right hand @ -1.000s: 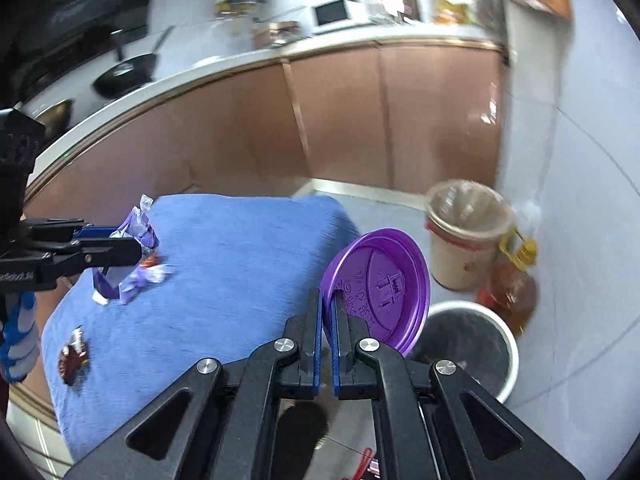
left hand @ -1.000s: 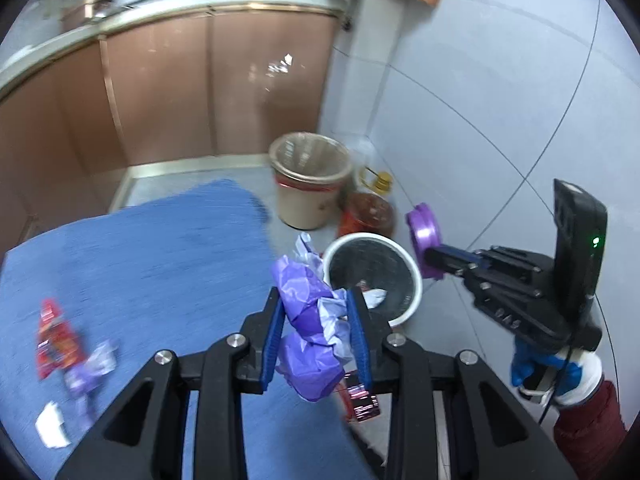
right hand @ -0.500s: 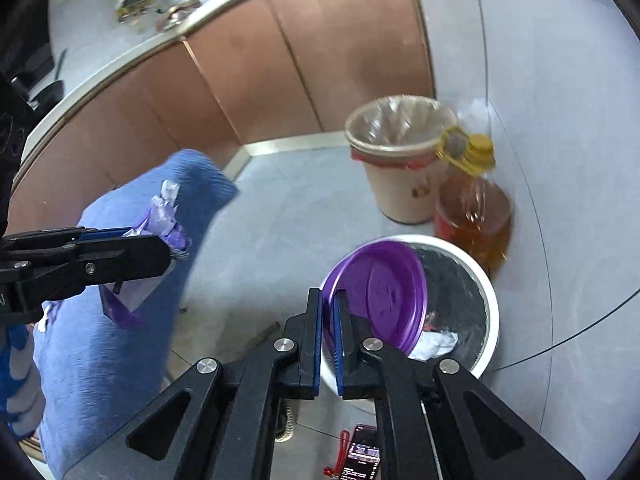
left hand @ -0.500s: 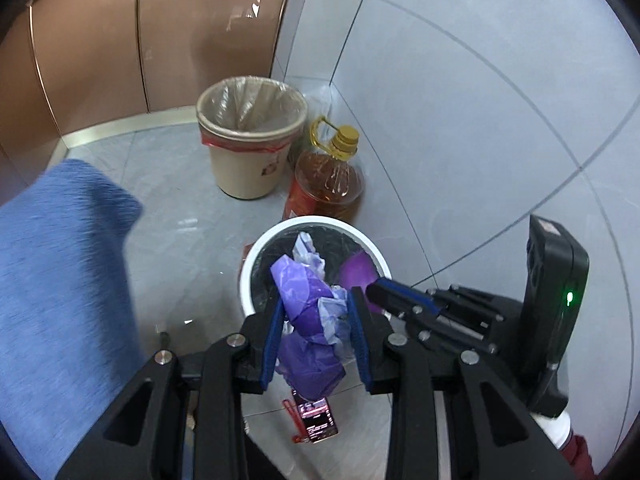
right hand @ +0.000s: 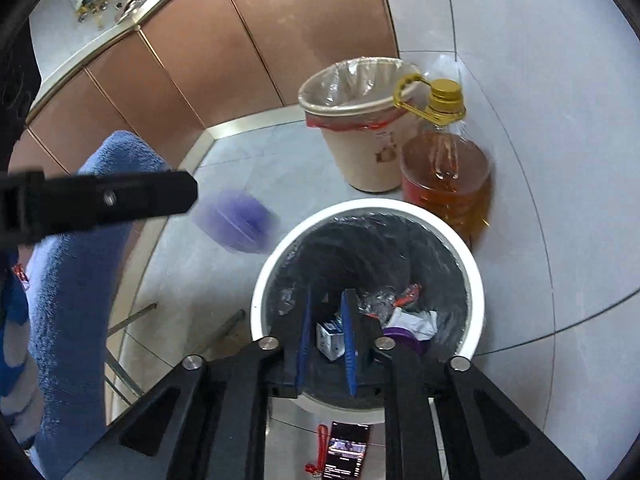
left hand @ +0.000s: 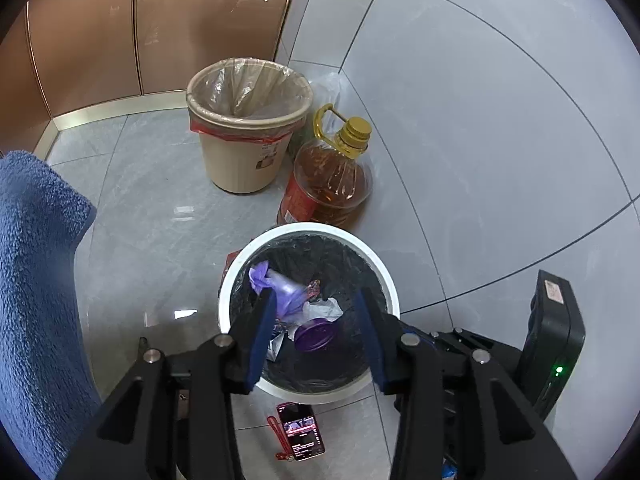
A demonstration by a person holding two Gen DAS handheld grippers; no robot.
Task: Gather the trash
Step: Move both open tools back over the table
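I am holding both grippers over the white-rimmed bin (left hand: 240, 280), my landmark here. My left gripper (left hand: 316, 320) is opening, nothing between its pads; the purple wrapper (left hand: 276, 284) is dropping just under it, blurred in the right wrist view, so I cannot tell whether it is inside the rim yet. My right gripper (right hand: 326, 332) is opening too, jaws still narrow and empty, and the purple lid (left hand: 314, 334) is lying at the bin's bottom among crumpled paper (left hand: 324, 310) and a small box (right hand: 330, 340).

So this load looks delivered. What is left, I judge, is any litter on the blue-covered counter (left hand: 36, 280) left of the bin; a small red thing is showing at its edge, too small to name.

On the floor just in front of the bin a phone (left hand: 300, 432) with a red strap is lying, not to be stepped on. Behind the bin, touching or nearly so, an oil bottle (left hand: 332, 184) is standing, and beyond it a beige lined bin (left hand: 240, 160) against the cabinets (left hand: 160, 20). Open floor is lying between bin and counter for pulling back.
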